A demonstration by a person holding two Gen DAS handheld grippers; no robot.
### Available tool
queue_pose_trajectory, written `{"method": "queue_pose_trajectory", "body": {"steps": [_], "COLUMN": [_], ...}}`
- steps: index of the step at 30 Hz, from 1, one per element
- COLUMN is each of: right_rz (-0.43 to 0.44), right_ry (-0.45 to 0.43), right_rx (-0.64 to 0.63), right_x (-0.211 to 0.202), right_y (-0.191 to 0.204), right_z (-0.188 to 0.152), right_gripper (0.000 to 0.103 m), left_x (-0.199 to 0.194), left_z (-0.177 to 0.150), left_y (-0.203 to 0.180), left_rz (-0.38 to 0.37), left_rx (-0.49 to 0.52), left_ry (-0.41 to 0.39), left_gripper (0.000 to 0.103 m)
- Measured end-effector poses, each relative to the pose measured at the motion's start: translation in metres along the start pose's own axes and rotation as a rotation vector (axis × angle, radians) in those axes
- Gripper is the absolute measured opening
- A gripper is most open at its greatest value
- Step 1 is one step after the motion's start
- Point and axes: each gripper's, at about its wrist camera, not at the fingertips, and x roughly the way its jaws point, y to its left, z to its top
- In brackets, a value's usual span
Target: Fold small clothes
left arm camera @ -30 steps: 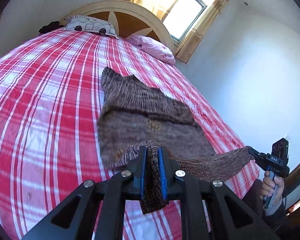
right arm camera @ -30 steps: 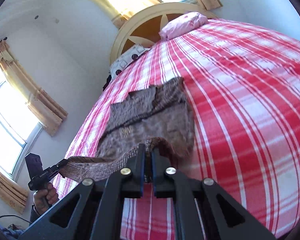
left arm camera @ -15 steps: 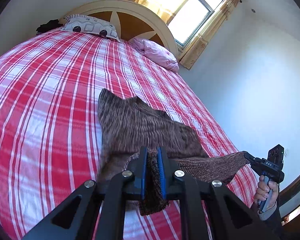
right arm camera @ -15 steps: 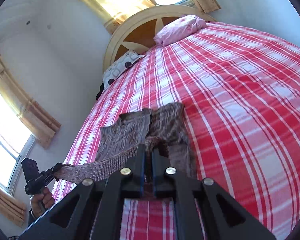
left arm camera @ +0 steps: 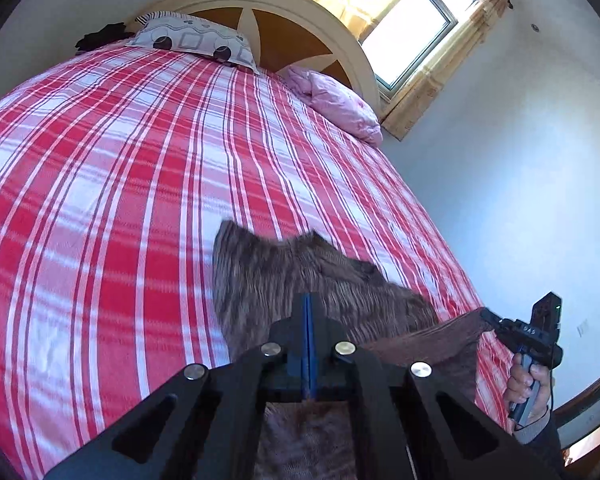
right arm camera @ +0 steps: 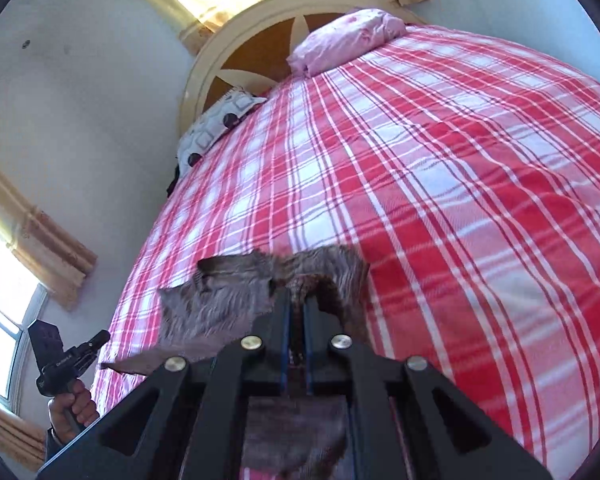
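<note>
A brown-grey knit garment [left arm camera: 284,280] lies on the red plaid bed [left arm camera: 120,200], its near edge lifted toward me. My left gripper [left arm camera: 308,300] is closing; its blue pads meet and no fabric shows between them, though knit is visible underneath. In the right wrist view the left gripper [right arm camera: 104,336] sits just above a loose corner of the garment [right arm camera: 220,304]. My right gripper [right arm camera: 296,300] is shut on a dark fold of the knit. From the left wrist view the right gripper [left arm camera: 486,314] pinches the stretched hem, with a hand on its handle.
A patterned pillow [left arm camera: 192,40] and a pink pillow [left arm camera: 336,100] lie against the round headboard [left arm camera: 284,20]. A dark bundle [left arm camera: 100,36] sits beside the patterned pillow. Curtained windows [left arm camera: 412,32] and white walls flank the bed. The plaid sheet stretches wide to the left.
Both grippers have drawn back toward the foot of the bed, dragging the garment. The thick fold between the left pads is gone and the pads have come together.
</note>
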Motion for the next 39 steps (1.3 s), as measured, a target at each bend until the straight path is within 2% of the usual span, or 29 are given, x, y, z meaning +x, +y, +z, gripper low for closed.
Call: {"method": "queue_pose_trajectory", "body": {"steps": [2,4,6,10,13,15,16,17,18,21,23,26,29,31,33,34,35,37,39], "right_rz": [-0.014,-0.031,-0.050,-0.052,-0.052,-0.052,-0.054,-0.056,-0.059,-0.067,-0.080,-0.082,-0.070,-0.078,-0.070,-0.063,-0.058,-0.061,-0.063], "right_ry": [0.007,0.032,0.057,0.074,0.078,0.078,0.075,0.071,0.067,0.064,0.056,0.032,-0.001,0.005,0.024,0.022,0.016,0.014,0.011], "right_rx": [0.006,0.019,0.032,0.052,0.051,0.051,0.049,0.046,0.044,0.033,0.016,-0.002,-0.009,-0.013,-0.003,-0.002,-0.009,-0.027,-0.038], "right_x": [0.014,0.034,0.050,0.067,0.071,0.071,0.071,0.071,0.070,0.068,0.066,0.066,0.071,0.077,0.083,0.083,0.081,0.081,0.080], "right_y": [-0.005,-0.015,-0.023,-0.038,-0.040,-0.041,-0.040,-0.040,-0.040,-0.036,-0.034,-0.033,-0.037,-0.042,-0.047,-0.047,-0.046,-0.043,-0.041], "right_z": [0.007,0.012,0.014,0.012,0.006,0.004,0.004,0.004,0.003,0.001,0.000,0.000,-0.005,-0.009,-0.010,-0.010,-0.009,-0.010,-0.010], "right_gripper": [0.008,0.008,0.008,0.008,0.008,0.008,0.008,0.008,0.008,0.008,0.008,0.008,0.008,0.008,0.008,0.008,0.009,0.009,0.009], "left_x": [0.017,0.024,0.024,0.021,0.012,0.009,0.006,0.002,-0.001,0.000,0.007,0.026,0.041,0.044,0.048,0.050,0.050,0.056,0.057], "left_z": [0.008,0.012,0.008,-0.022,-0.053,-0.068,-0.074,-0.078,-0.079,-0.083,-0.091,-0.107,-0.104,-0.096,-0.092,-0.092,-0.093,-0.088,-0.085], "left_y": [0.007,0.010,0.010,-0.001,-0.009,-0.016,-0.020,-0.023,-0.025,-0.033,-0.042,-0.048,-0.043,-0.042,-0.044,-0.045,-0.047,-0.046,-0.045], "left_rz": [0.036,0.014,0.031,0.114,0.144,0.160,0.163,0.173,0.185,0.228,0.248,0.330,0.388,0.373,0.325,0.315,0.309,0.280,0.259], "left_rx": [0.008,0.015,0.047,0.220,0.344,0.412,0.434,0.442,0.451,0.524,0.635,0.791,0.803,0.785,0.784,0.788,0.792,0.759,0.729], "left_ry": [0.026,0.023,0.009,0.093,0.154,0.186,0.187,0.168,0.140,0.116,0.137,0.193,0.191,0.174,0.184,0.187,0.193,0.233,0.232], "left_gripper": [0.000,0.000,0.000,0.000,0.001,0.019,0.056,0.085,0.089,0.089,0.089,0.089,0.089,0.089,0.089,0.085,0.064,0.040,0.032]}}
